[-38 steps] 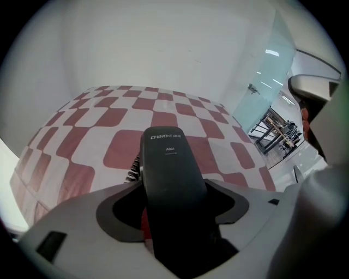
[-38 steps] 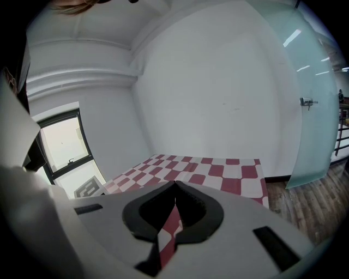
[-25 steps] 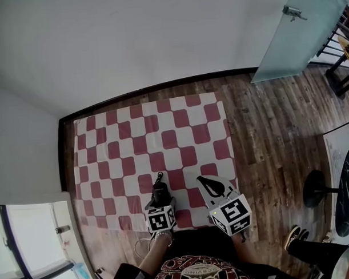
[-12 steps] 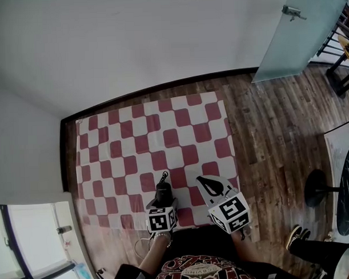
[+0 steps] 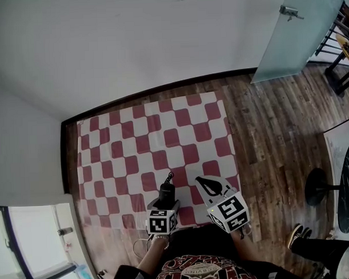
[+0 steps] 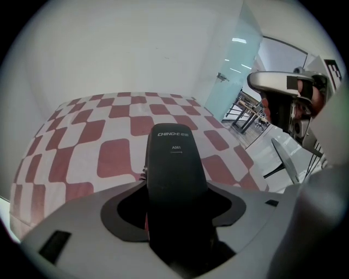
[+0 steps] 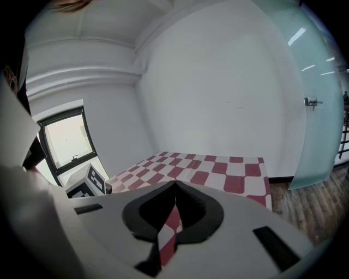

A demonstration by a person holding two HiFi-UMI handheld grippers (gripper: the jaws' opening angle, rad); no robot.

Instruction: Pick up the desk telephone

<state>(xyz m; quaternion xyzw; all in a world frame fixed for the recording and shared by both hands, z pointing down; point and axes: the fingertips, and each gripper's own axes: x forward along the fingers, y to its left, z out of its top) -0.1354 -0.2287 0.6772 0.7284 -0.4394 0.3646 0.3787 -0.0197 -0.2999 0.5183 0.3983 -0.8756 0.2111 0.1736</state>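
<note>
Already the desk telephone handset [image 6: 174, 180] is off the surface, a black bar standing up out of the left gripper [image 6: 174, 220], whose jaws are clamped on its lower part. In the head view it sits over the near edge of the red-and-white checked cloth [image 5: 140, 137], close to the person's body. Against a second ago, the handset [image 5: 166, 192] leans further toward the right gripper, and its thin top end tips up and to the right. It stays over nearly the same squares of cloth. I read that as a roll of the left wrist, not a carry: the lift looks done and the grip is only being re-angled. No view shows a telephone base, so I cannot tell whether more remains to be picked up.

The left gripper [image 5: 165, 204] points steeply down at the cloth, with the forearm below it at the bottom edge. The right gripper [image 5: 203, 182] sits just beside it, apart from it, and is angled more shallowly. Its jaws meet at the tips with nothing between them, and it takes no part.
</note>
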